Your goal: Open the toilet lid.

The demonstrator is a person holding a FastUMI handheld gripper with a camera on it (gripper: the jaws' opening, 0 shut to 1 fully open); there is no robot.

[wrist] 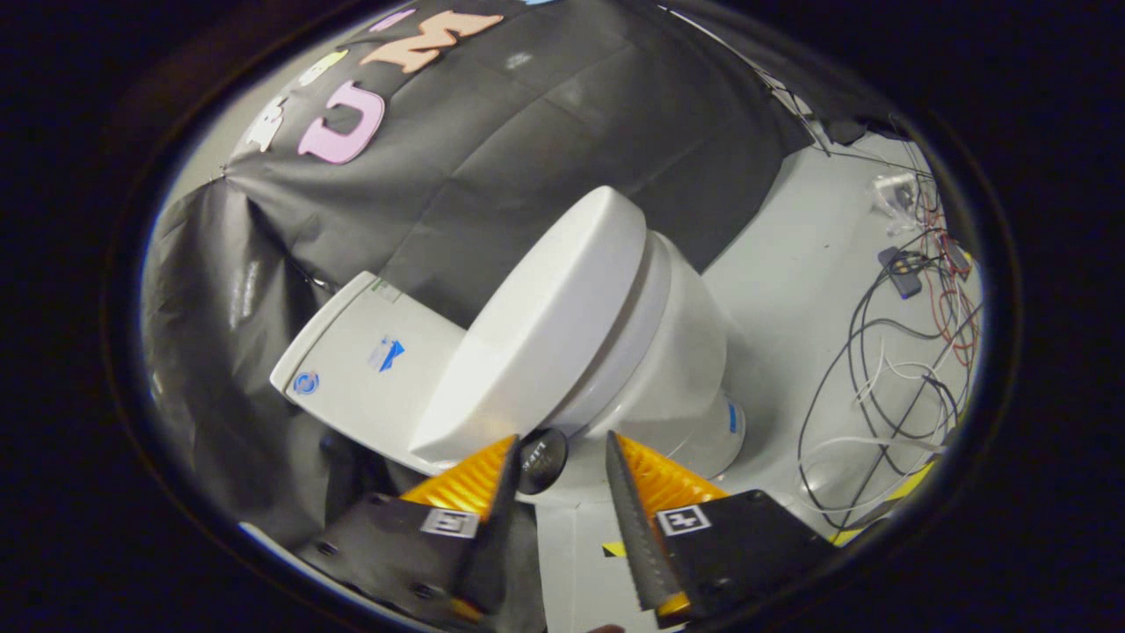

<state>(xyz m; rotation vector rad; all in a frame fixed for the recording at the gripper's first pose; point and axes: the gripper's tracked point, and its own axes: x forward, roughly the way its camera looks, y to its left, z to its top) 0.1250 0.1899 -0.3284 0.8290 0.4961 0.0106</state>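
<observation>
A pale grey floor [791,290] runs under the scene, and black cloth [492,149] hangs as the booth's wall behind it. Against that cloth stands a white ceramic toilet [677,369], seen at a strong tilt from the gripper view. Its smooth white plastic lid [545,325] lies shut, flat down over the seat, so the bowl is covered and nothing inside it can be seen. The white rectangular tank [360,369] sits behind the lid, touching the cloth, with 2 small blue stickers on its top; its own cover is on, hiding whatever it holds.

The gripper [562,448] hovers low beside the toilet with its 2 fingers spread apart, a clear gap between them and nothing clasped. The left fingertip sits just at the lower edge of the lid near its hinge end; whether it touches cannot be told. Between the fingers, just ahead, is a small round black knob-like object [540,459] close against the toilet's base.

Well apart from the toilet, across the floor, lies a tangle of black, white and red cables [896,369] with a few small dark boxes among them. A strip of yellow tape [910,483] marks the floor near the cables.
</observation>
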